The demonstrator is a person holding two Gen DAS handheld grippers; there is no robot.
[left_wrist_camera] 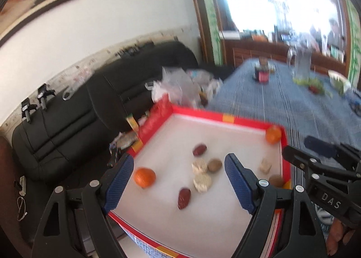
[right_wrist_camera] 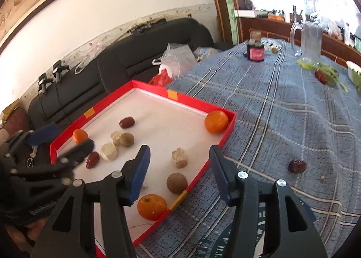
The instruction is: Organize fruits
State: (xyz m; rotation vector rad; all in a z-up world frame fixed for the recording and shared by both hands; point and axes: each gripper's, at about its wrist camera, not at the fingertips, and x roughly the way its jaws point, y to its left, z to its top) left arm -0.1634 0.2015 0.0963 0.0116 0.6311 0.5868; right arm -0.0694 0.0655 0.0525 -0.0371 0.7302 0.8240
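A red-rimmed white tray lies on the blue checked tablecloth. It holds oranges, red dates, brown round fruits and pale cakes. My left gripper is open and empty above the tray's middle; it shows at the left in the right wrist view. My right gripper is open and empty over the tray's near right edge. A loose red date lies on the cloth to the right.
A black sofa with plastic bags stands behind the tray. On the far table are a glass jug, a dark jar, green stalks with another date and a white bowl.
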